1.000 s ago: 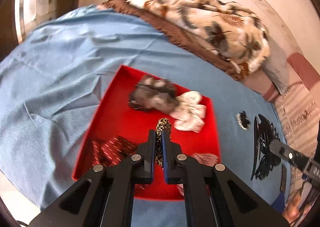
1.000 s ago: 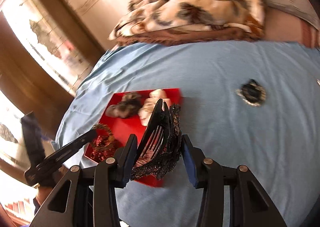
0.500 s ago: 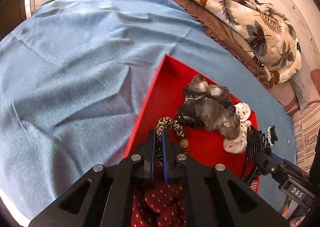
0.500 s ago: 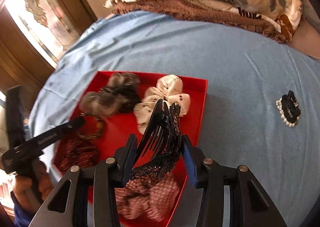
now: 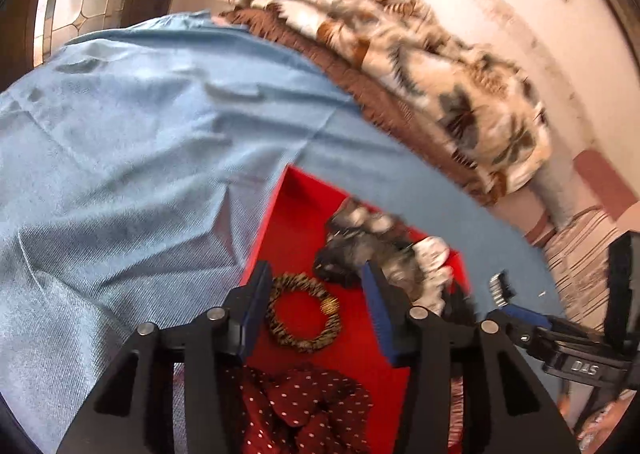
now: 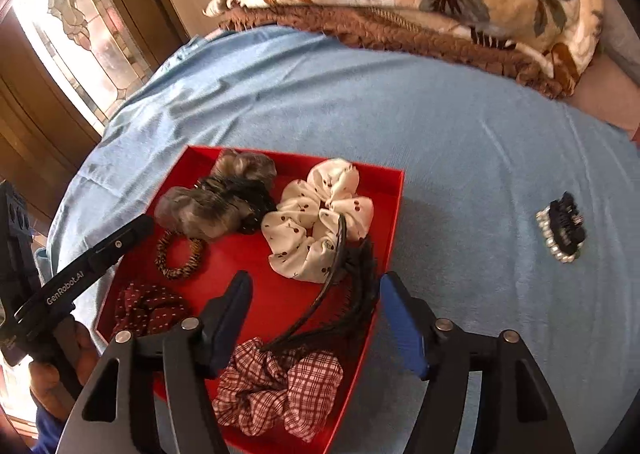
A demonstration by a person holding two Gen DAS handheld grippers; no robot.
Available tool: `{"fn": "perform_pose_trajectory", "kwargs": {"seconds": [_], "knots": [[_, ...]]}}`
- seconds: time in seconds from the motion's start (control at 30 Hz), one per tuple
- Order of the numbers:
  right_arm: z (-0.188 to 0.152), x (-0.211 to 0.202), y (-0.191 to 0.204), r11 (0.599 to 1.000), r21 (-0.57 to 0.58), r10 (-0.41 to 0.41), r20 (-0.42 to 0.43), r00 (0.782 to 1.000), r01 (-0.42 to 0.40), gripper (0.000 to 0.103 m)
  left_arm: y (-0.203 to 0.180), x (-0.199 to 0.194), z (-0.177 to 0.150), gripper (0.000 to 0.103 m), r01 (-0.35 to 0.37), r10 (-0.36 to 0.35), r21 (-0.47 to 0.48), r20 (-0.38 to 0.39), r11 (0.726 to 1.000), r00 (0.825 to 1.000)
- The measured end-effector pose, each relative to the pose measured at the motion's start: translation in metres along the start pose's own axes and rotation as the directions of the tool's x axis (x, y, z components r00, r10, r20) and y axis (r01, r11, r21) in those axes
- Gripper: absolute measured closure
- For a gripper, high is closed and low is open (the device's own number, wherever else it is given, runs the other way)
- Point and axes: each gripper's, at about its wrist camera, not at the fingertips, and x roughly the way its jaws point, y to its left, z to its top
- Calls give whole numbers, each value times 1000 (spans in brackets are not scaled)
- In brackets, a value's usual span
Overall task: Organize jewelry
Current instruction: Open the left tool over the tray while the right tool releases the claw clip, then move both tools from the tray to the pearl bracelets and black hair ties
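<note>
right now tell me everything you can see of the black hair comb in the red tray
The black hair comb looks like dark plastic: a long curved spine with thin teeth and a lacy or feathery trim. It lies loose in the red tray near its right wall, one end on the white cherry-print scrunchie, the other on the plaid scrunchie. The right gripper stands open above it, fingers apart from it.
</note>
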Motion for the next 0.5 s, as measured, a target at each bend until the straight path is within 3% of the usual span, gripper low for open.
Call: {"fn": "perform_pose_trajectory", "kwargs": {"seconds": [0.13,0.23,0.27,0.5], "knots": [[14,2,20,999,-48,-11,2,1000,11,32,10,-16,4,56,41,-38,-46,67,998,997],[26,23,43,994,-108,-6,-42,999,2,59,18,-18,6,56,52,-47,-73,74,996,996],[28,32,51,993,-120,-5,-57,998,-2,63,20,-17,6,56,54,-49,-80,70,995,996],[43,103,89,979,-199,-84,-149,985,53,68,30,-7,9,56,54,-50,-98,42,994,998]]}}
